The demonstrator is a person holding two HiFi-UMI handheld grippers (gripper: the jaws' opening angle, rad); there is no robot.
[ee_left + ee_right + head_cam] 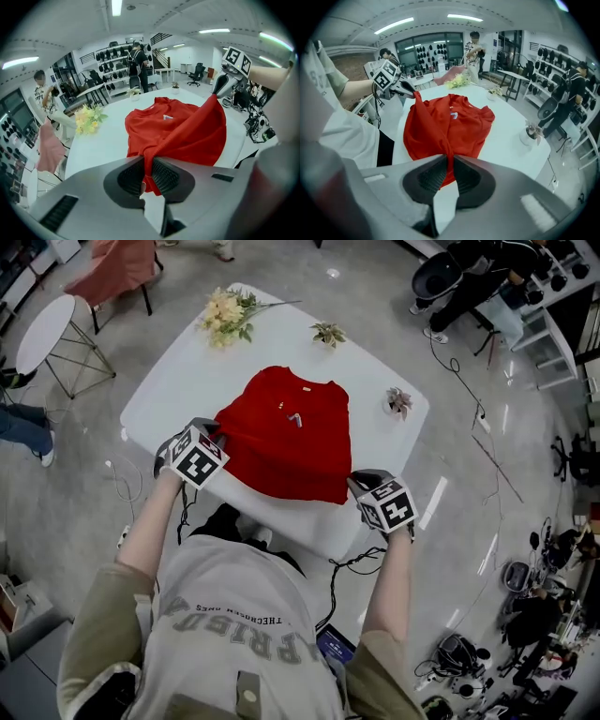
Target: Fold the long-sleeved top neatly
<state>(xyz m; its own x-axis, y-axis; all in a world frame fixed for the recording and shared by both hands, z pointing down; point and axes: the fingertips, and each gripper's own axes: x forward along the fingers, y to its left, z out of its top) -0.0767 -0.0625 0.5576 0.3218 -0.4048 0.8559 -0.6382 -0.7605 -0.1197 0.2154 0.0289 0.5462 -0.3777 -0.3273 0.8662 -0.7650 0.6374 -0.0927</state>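
Red cloth, the long-sleeved top (291, 432), lies near the middle of the white bench (178, 381), with its collar to the far side and its lower hem toward the person. The left tool (217, 439) is clamped on the near left corner of the hem. Its jaws are pressed together on a fold of the red cloth. The right tool (354, 482) pinches the near right corner in the same way, and the hem is stretched between the two and lifted a little from the bench. A bare strip of bench shows between the hem and the near edge, and on the left and right sides of the top the surface is also free. Beyond the collar lie the yellow flowers (225, 313), near the far edge, and a small plant (328, 333) is beside them. A potted plant (398, 401) stands to the right of the top, near the right edge but apart from the cloth. On the floor to the left a round side table (42, 329) and a chair (122, 268) with pink cloth stand well apart from the bench.
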